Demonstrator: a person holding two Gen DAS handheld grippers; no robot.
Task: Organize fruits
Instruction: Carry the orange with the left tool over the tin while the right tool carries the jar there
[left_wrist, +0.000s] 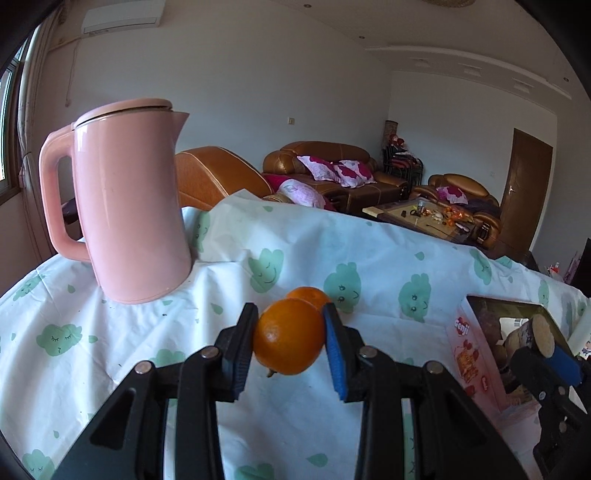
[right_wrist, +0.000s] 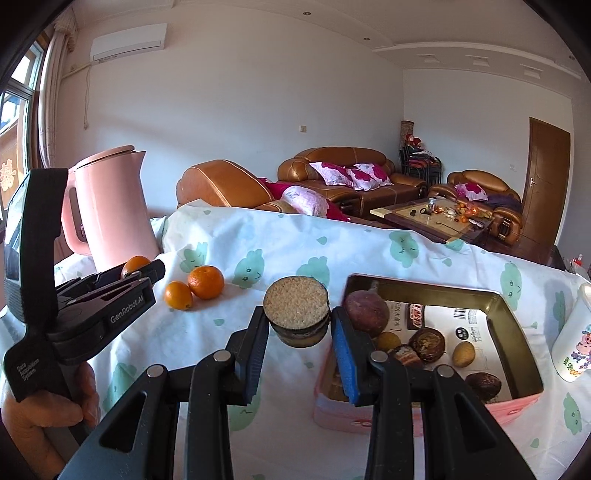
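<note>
1. Sorting partly done, judging by the layout: pink box (right_wrist: 517, 400) on the cloth (right_wrist: 280, 236) already holding several fruits — a purple one (right_wrist: 365, 308), a dark brown one (right_wrist: 428, 341), a yellow one (right_wrist: 463, 353), another dark one (right_wrist: 484, 386) near the front corner.
2. Still out on the cloth: two oranges (right_wrist: 195, 286) lying together, touching, near the kettle (right_wrist: 114, 206) and well apart from the box.
3. In hand and not yet placed: one orange (left_wrist: 289, 336) on the left, one cut brown piece (right_wrist: 297, 312) on the right.
4. Left gripper (left_wrist: 290, 345): fingers (left_wrist: 240, 350) narrowly apart, clamped on the orange from both sides, pads pressed to the peel. Orange off the cloth, stem end hanging below, in front of another orange (left_wrist: 309, 295) resting behind it.
5. Right gripper (right_wrist: 299, 332): fingers (right_wrist: 255, 350) narrowly apart, clamped on the brown piece, pale grainy cut face turned up, dark skin at the sides. Piece held above the cloth just beside the box's near-left wall, not yet over the opening.
6. Left to do, as a judgement: carry both held items to the box, drop them in, then fetch the two oranges off the cloth.
7. White cup (right_wrist: 574, 339) with a cartoon print standing just right of the box; no part in the sorting as far as can be told.
</note>
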